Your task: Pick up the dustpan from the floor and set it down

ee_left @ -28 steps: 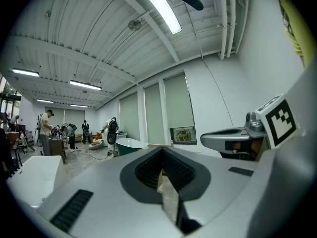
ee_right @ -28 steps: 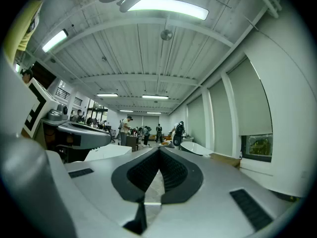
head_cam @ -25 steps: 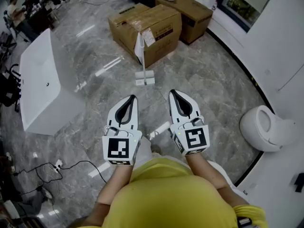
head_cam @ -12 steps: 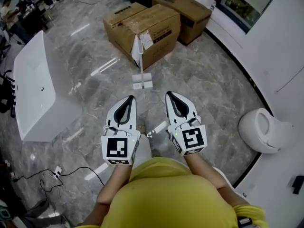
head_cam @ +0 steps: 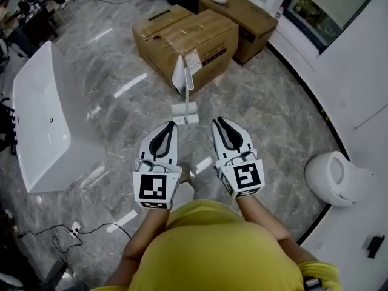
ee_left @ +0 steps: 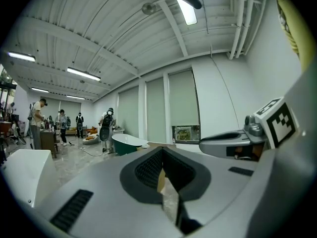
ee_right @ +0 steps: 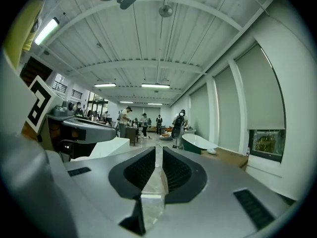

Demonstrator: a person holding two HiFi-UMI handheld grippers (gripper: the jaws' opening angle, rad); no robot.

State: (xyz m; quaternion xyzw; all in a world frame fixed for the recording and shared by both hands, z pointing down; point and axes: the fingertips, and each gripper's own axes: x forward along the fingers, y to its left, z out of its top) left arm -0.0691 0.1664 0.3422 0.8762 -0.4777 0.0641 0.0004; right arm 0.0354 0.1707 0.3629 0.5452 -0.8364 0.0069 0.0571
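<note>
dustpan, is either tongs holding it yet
No, the dustpan stands on the floor by the cardboard box, apart from the left tongs and the right tongs, whose empty jaws are opening.

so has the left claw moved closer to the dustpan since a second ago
Yes. The left claw has moved forward toward the dustpan standing against the cardboard box; the gap between them has shrunk.

We see our grey left gripper [ee_left: 162,157], black ribbed pads [ee_left: 147,170] closed together, nothing between; white bathtub [ee_left: 25,175] at left, people [ee_left: 106,128] standing beyond.
</note>
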